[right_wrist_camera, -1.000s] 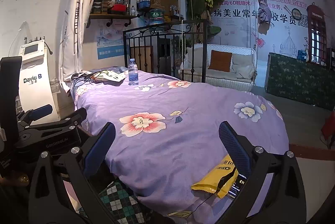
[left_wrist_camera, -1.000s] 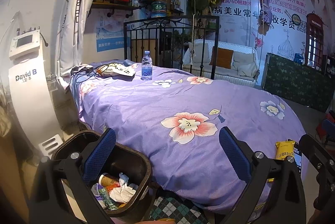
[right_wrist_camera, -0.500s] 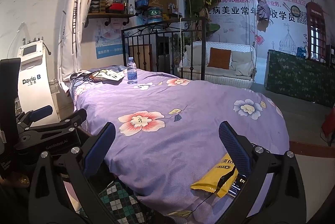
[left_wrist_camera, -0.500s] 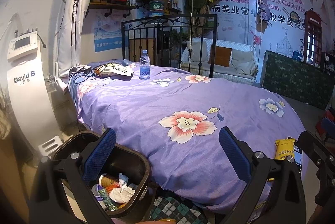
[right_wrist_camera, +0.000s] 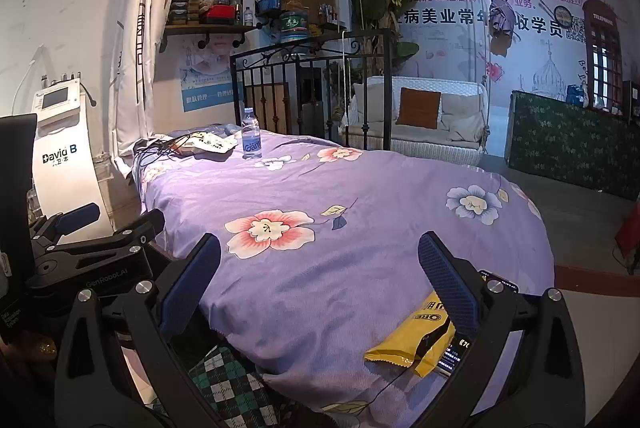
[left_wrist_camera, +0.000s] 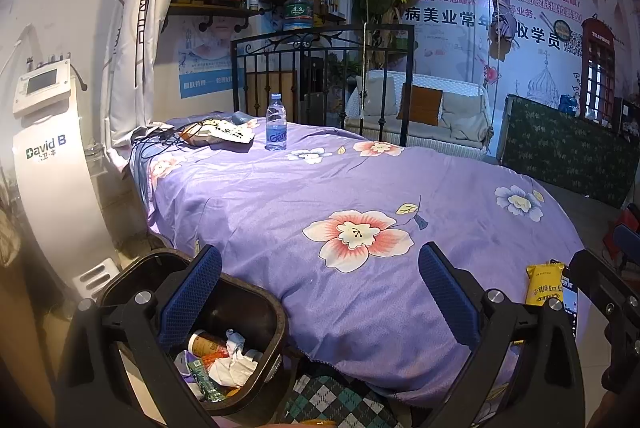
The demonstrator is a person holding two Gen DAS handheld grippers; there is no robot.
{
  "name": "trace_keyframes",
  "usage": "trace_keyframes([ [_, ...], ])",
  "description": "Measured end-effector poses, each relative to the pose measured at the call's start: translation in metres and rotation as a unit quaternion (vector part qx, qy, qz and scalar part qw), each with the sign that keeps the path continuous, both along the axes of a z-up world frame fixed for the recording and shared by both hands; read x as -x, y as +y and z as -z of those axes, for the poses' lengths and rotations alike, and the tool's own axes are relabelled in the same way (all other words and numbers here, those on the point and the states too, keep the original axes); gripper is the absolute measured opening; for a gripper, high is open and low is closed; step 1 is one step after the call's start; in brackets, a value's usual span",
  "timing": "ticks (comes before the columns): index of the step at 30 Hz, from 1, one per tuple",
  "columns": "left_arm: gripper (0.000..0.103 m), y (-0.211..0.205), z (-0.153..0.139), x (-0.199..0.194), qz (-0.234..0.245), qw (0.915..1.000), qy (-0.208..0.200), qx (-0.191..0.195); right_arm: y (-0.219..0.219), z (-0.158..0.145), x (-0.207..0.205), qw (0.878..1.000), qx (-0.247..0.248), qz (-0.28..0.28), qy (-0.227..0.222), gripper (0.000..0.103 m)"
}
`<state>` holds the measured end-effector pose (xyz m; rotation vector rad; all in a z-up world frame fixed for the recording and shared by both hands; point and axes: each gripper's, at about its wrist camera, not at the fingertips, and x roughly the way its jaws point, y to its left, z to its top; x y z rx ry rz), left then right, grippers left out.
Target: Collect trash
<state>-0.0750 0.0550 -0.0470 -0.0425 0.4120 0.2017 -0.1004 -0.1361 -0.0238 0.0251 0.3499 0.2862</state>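
The yellow snack wrapper (right_wrist_camera: 416,338) lies flat on the purple bedspread (right_wrist_camera: 340,260) at the bed's near right corner, close to the near edge, its far end resting over a black phone (right_wrist_camera: 454,358) whose lit screen shows beside it. From the left wrist view the same wrapper (left_wrist_camera: 545,284) sits at the far right, beyond the left tongs (left_wrist_camera: 320,292).

The right tongs (right_wrist_camera: 320,288) hang above that corner with jaws spread wide and nothing between them; the wrapper lies just under the right-hand pad. The left tongs are likewise spread wide and empty, poised over the brown trash bin (left_wrist_camera: 264,312) that stands on the floor against the bed's near left corner, already holding crumpled tissue and packets.

The wrapper looks like thin foil film: very light, limp, slick and crinkly, likely to slide or fold rather than resist. A flat pinch from above would probably skate off, and the soft bedding will give under pressure. The better hold seems to be the raised near edge or crimped end seam, closing across the narrow width, well away from the phone so it is not dragged along.

A water bottle (right_wrist_camera: 252,139) stands upright at the far left corner, beside a flat packet and cables.
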Motion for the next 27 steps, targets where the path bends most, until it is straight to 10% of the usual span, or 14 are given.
trace_keyframes([
  [27,0.097,0.002,0.0034,-0.0021,0.005,1.0,0.007,-0.003,0.0037,0.0009,0.0013,1.0,-0.005,0.003,0.008,0.098],
])
